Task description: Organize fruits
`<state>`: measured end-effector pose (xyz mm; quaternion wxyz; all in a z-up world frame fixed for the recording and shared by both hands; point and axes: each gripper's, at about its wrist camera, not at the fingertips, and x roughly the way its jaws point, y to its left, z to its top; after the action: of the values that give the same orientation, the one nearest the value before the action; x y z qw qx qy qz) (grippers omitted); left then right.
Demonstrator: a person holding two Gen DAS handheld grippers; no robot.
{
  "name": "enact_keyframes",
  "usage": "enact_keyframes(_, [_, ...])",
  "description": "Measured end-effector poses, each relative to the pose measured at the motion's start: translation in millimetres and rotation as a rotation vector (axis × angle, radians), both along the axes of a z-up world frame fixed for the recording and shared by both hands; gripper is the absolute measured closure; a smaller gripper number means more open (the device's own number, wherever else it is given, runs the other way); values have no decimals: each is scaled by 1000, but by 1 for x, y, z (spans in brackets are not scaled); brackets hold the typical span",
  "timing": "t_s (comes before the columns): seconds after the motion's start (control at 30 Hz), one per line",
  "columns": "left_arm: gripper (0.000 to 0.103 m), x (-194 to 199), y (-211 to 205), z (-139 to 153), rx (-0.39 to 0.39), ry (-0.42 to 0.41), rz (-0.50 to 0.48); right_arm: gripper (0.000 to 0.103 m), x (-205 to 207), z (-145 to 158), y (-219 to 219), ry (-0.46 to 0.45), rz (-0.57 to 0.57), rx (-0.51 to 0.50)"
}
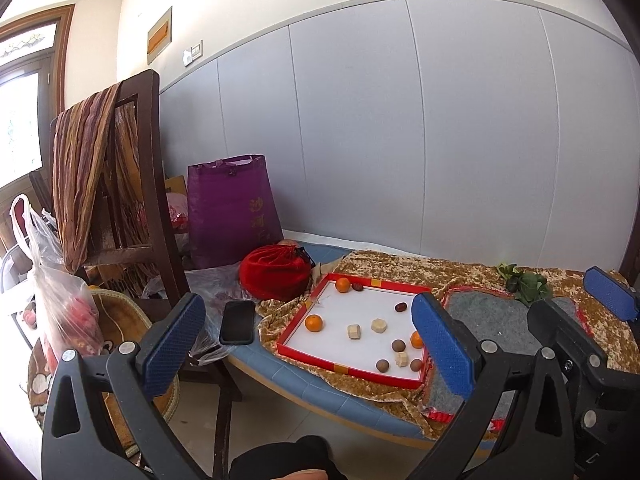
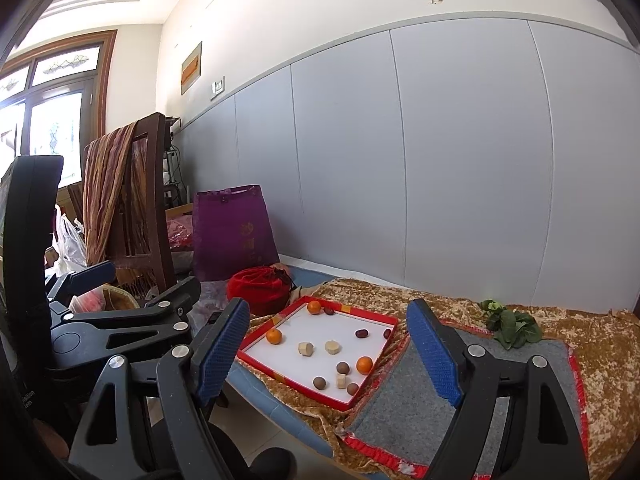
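Note:
A red-rimmed white tray (image 1: 320, 292) (image 2: 376, 360) lies on a gold cloth on the table. In it are three oranges (image 1: 313, 323) (image 2: 274, 336), several brown round fruits (image 1: 398, 345) (image 2: 343, 368), dark red dates (image 1: 401, 307) (image 2: 361, 333) and pale cut chunks (image 1: 354, 331) (image 2: 305, 349). My left gripper (image 1: 308, 340) is open and empty, held in front of the tray. My right gripper (image 2: 332, 354) is open and empty, also short of the tray; it shows in the left wrist view (image 1: 560, 320) at the right.
A grey felt mat (image 2: 420, 400) with red edging lies right of the tray, with green leaves (image 2: 512, 326) behind it. A red velvet pouch (image 1: 276, 274), a black phone (image 1: 238, 322), a purple bag (image 1: 232, 208) and a wooden chair (image 1: 132, 184) stand left. A grey wall is behind.

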<state>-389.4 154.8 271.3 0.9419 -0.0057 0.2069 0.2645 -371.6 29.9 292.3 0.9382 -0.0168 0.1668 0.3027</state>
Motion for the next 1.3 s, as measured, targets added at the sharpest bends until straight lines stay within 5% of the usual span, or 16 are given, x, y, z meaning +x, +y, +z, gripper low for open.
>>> enact_keyframes(1.3, [0,4,12,-10,-17,18,-3,20,8,-7,13,-1,1,-29])
